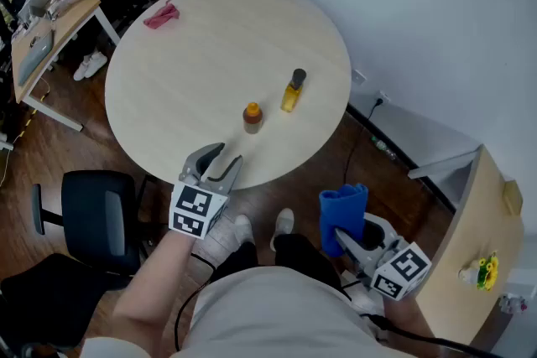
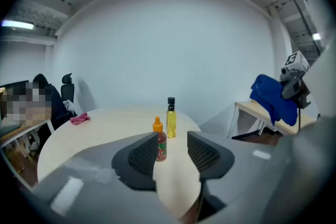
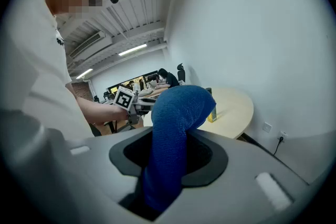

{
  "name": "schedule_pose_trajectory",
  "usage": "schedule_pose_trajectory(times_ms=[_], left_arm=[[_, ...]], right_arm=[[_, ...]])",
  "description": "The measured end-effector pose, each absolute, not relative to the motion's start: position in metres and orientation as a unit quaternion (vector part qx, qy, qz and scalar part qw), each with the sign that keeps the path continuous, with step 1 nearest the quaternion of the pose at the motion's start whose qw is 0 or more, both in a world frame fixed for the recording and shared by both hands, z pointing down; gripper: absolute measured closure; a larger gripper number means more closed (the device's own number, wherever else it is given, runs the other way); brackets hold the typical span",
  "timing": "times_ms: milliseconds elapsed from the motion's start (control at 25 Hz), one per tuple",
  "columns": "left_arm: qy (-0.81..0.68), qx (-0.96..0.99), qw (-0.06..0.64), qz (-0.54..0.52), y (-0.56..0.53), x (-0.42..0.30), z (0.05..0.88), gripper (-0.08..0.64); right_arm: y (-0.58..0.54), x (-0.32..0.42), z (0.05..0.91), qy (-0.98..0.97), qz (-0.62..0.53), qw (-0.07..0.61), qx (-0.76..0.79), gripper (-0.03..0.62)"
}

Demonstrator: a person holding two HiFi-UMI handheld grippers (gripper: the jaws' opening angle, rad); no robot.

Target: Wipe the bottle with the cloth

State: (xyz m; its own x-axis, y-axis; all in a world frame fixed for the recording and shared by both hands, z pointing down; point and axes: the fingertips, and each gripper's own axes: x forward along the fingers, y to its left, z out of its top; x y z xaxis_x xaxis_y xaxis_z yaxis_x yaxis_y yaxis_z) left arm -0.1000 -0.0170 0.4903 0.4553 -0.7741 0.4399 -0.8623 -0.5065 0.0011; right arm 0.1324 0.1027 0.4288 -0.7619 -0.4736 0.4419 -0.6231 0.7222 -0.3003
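Observation:
Two bottles stand on the round table (image 1: 193, 63): a small red one with an orange cap (image 1: 252, 116) (image 2: 159, 140) and a taller yellow one with a black cap (image 1: 292, 91) (image 2: 171, 118). My left gripper (image 1: 220, 160) (image 2: 173, 152) is open at the table's near edge, its jaws pointing at the orange-capped bottle, which stands a little beyond them. My right gripper (image 1: 346, 237) (image 3: 170, 152) is shut on a blue cloth (image 1: 342, 212) (image 3: 176, 128), held below the table's edge at the right, off the table.
A pink rag (image 1: 161, 15) (image 2: 80, 119) lies at the table's far left. A black office chair (image 1: 88, 214) stands near my left side. A light wooden desk (image 1: 474, 247) is at the right, and another desk with a seated person (image 1: 50, 4) at the far left.

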Motion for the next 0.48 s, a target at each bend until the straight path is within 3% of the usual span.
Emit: schedule_pose_trajectory(times_ms=[480], left_arm=[[-0.492, 0.820, 0.143, 0.256, -0.155, -0.070, 0.562, 0.321]], right_arm=[[0.006, 0.158, 0.440, -0.918, 0.226, 0.182, 0.269, 0.440]])
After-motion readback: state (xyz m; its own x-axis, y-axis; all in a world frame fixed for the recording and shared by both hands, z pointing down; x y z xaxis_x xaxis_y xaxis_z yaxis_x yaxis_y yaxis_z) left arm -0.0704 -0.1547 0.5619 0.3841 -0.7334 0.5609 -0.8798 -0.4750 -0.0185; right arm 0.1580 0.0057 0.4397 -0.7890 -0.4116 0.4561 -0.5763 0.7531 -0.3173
